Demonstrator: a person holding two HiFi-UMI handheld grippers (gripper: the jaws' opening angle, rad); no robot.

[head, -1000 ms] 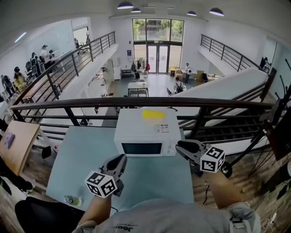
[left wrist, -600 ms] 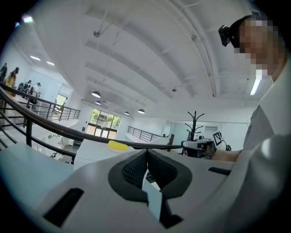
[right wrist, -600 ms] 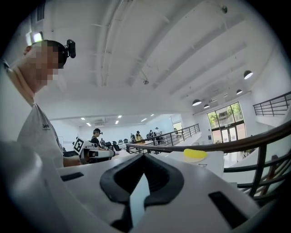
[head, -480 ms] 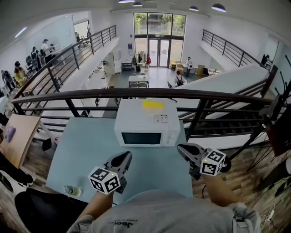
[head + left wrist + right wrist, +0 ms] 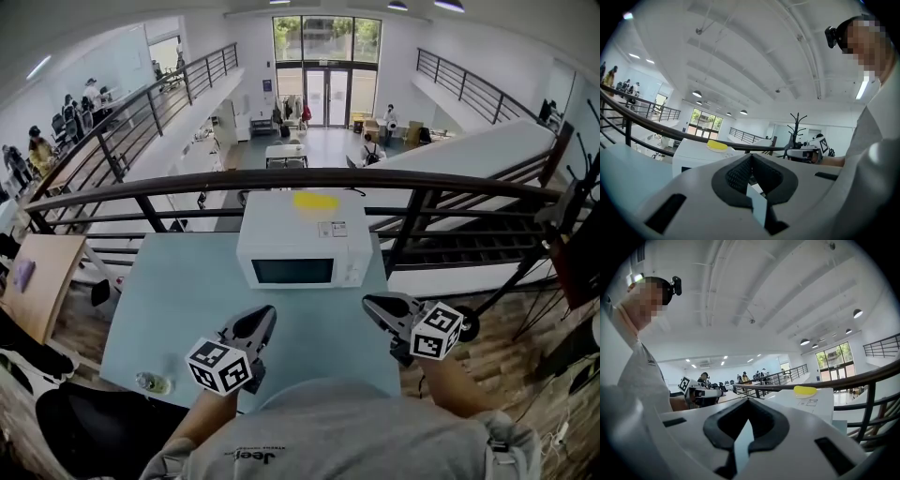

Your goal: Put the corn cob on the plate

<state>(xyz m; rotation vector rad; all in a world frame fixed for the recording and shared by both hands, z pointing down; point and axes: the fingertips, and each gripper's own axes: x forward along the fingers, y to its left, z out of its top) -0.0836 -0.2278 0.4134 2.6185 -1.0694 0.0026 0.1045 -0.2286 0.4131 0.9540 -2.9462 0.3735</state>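
Observation:
No corn cob shows in any view. A flat yellow dish-like thing [image 5: 316, 200] lies on top of the white microwave [image 5: 305, 248], whose door is closed; the same yellow thing [image 5: 717, 146] shows in the left gripper view and in the right gripper view [image 5: 805, 391]. My left gripper [image 5: 262, 317] hovers over the table in front of the microwave, its jaws shut and empty [image 5: 751, 157]. My right gripper [image 5: 369, 303] hangs at the microwave's right front, also shut on nothing [image 5: 748, 401]. Both point roughly level.
The pale blue table [image 5: 178, 300] stands against a dark railing [image 5: 281, 192] over a drop to a lower floor. A small bottle-like thing [image 5: 150, 382] lies at the table's front left. A wooden desk [image 5: 37, 291] stands further left.
Both grippers have drawn back from the microwave toward the person, and the gap to its front has grown. The head view has shifted, so the microwave sits higher in the picture.

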